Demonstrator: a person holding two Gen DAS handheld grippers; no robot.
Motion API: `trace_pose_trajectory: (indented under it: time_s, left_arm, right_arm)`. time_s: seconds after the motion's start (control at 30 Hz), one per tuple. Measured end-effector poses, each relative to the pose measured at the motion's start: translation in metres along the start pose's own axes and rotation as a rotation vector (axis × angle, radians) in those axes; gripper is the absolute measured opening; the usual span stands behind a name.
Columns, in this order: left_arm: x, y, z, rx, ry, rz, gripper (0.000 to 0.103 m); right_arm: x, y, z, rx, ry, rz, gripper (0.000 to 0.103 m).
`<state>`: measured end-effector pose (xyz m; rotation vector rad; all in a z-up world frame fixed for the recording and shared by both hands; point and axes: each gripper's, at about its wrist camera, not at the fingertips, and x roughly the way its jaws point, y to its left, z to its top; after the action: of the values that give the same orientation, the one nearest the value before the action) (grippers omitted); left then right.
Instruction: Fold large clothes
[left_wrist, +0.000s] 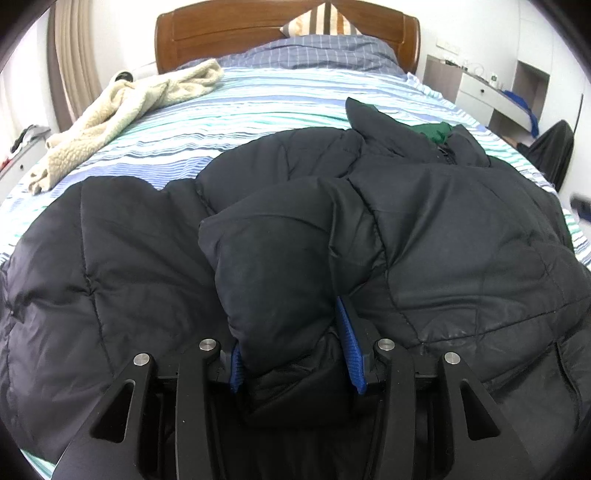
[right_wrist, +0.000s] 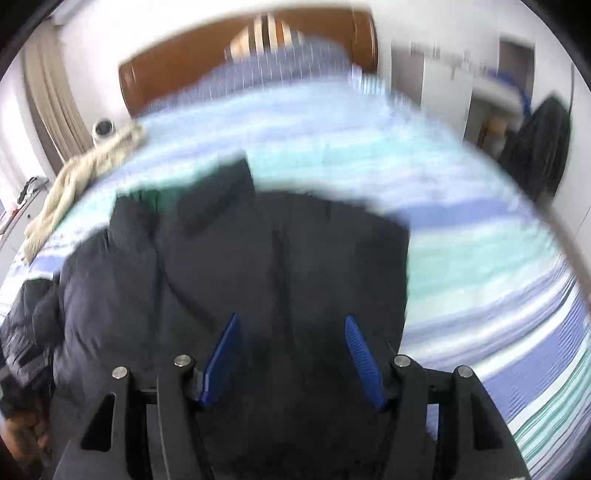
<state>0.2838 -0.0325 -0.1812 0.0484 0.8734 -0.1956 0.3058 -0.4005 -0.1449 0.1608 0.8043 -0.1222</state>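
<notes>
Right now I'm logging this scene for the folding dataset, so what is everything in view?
Puffer jacket: one, black with green lining at the collar, spread across the near part of the bed.
Fleece garment: one, cream, far left edge of the bed.
Bed: one, blue and green striped sheet, brown wooden headboard.
Pillow: one, striped, against the headboard.
Cabinet: one, white, right of the bed.
Left gripper: blue pads, clamped on a jacket fold.
Right gripper: blue pads spread apart, over the jacket; view blurred.

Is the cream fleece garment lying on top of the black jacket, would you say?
No, the cream fleece lies apart on the striped bedsheet, beyond the black jacket.
</notes>
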Motion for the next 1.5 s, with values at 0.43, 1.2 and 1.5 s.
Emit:
trace_pose_trajectory:
  time_s: [0.43, 1.2, 1.5]
  left_arm:
    - [0.001, -0.001, -0.001, 0.003, -0.002, 0.005, 0.047]
    - [-0.138, -0.009, -0.054, 0.045, -0.042, -0.11, 0.099]
    - [-0.189, -0.032, -0.145, 0.03, -0.045, -0.163, 0.099]
  right_arm:
    - [0.064, -0.004, -0.014, 0.013, 0.188, -0.073, 0.061]
    - [-0.179, -0.003, -0.13, -0.163, -0.089, 0.091, 0.088]
    - [-0.213, -0.028, -0.218, -0.153, 0.045, 0.04, 0.088]
